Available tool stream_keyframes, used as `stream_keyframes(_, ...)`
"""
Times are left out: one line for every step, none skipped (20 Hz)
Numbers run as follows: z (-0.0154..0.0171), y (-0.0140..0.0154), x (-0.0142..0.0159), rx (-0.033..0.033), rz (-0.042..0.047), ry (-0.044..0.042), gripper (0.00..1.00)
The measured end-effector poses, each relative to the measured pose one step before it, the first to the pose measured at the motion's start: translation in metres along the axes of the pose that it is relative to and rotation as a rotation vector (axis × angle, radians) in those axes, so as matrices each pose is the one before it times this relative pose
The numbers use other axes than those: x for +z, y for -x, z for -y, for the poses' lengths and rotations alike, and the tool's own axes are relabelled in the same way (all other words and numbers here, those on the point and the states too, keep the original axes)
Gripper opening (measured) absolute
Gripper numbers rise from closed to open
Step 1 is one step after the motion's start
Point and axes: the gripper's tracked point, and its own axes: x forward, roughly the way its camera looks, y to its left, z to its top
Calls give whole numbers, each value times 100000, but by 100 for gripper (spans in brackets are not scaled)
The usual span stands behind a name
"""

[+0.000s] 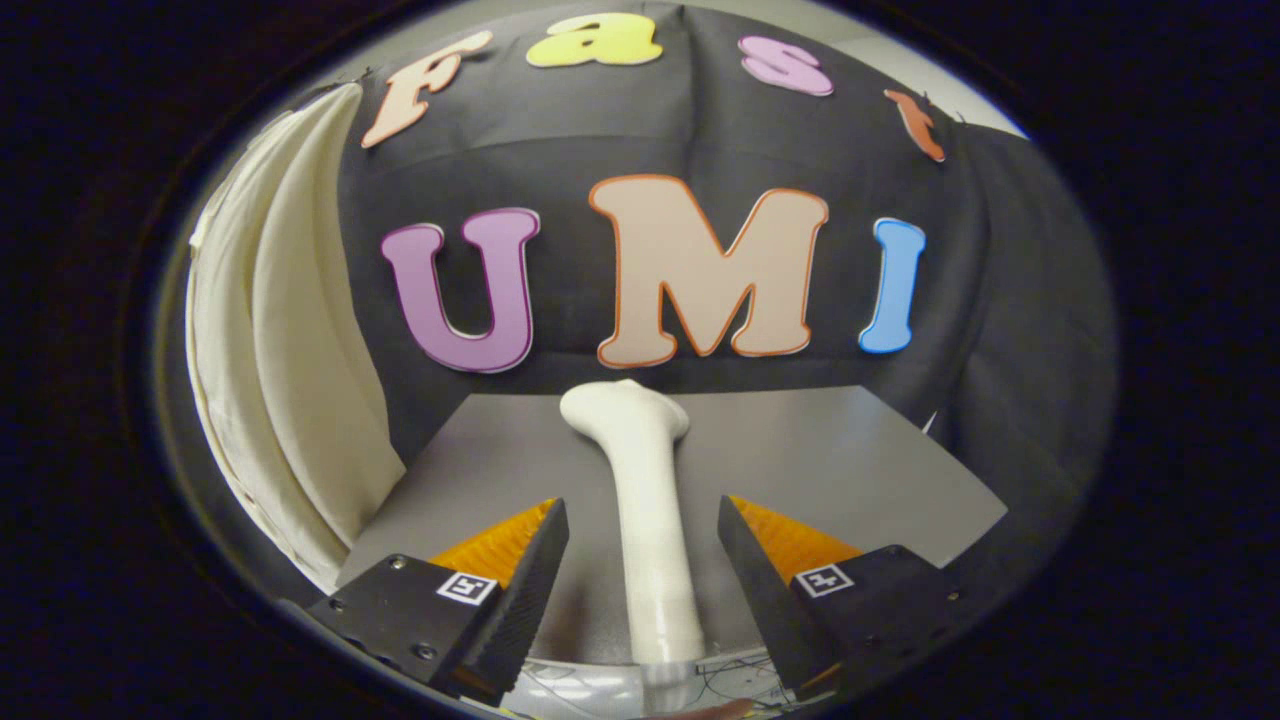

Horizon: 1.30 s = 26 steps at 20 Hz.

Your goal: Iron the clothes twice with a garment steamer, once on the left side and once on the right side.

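— What surface and room am I facing?
— A grey table (820, 450) is sitting before a black cloth wall, with a cream garment (290, 370) hanging to the left.
— And the steamer?
— The white garment steamer (645, 500) is lying on the table, handle pointing between the fingers.
— The gripper?
— The gripper (643, 530) is hovering wide apart, fingers flanking the handle without touching.
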Motion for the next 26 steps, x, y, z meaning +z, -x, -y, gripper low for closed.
stream_keyframes(-179,-885,-39,683,-2815,1063,93)
stream_keyframes(-269,-813,28,662,-1472,628,91)
stream_keyframes(-439,-765,-133,1629,-2160,-1464,90)
stream_keyframes(163,-619,-288,-1523,-1182,-1016,87)
stream_keyframes(454,-652,384,-3150,75,-333,77)
stream_keyframes(753,246,-215,-1960,-146,-558,66)
stream_keyframes(-61,1322,313,-1435,3027,-1148,60)
stream_keyframes(443,-1378,7,-1699,2630,-900,53)
stream_keyframes(411,18,24,-1573,491,-313,47)
stream_keyframes(171,119,-29,-1085,533,-979,45)
stream_keyframes(299,-57,-251,-1425,-1456,507,43)
stream_keyframes(330,97,161,-1362,270,471,38)
stream_keyframes(119,340,235,-366,1180,-912,36)
stream_keyframes(-125,522,614,682,3364,-1384,35)
stream_keyframes(-74,574,334,484,2115,-2062,34)
stream_keyframes(-277,785,477,1343,1973,-2100,32)
stream_keyframes(-360,1001,-171,1375,68,-862,32)
stream_keyframes(-308,937,-34,445,578,161,32)
stream_keyframes(-285,1027,-223,-26,-581,847,32)
stream_keyframes(-308,1194,106,-72,173,833,32)
stream_keyframes(-476,1201,263,283,607,375,32)
stream_keyframes(-493,1260,427,541,912,-66,32)
stream_keyframes(-530,1130,257,617,376,-104,32)
stream_keyframes(-638,1500,525,508,1994,-692,32)
stream_keyframes(-622,1397,809,213,2231,-441,32)
stream_keyframes(-549,1314,789,-352,1711,111,32)
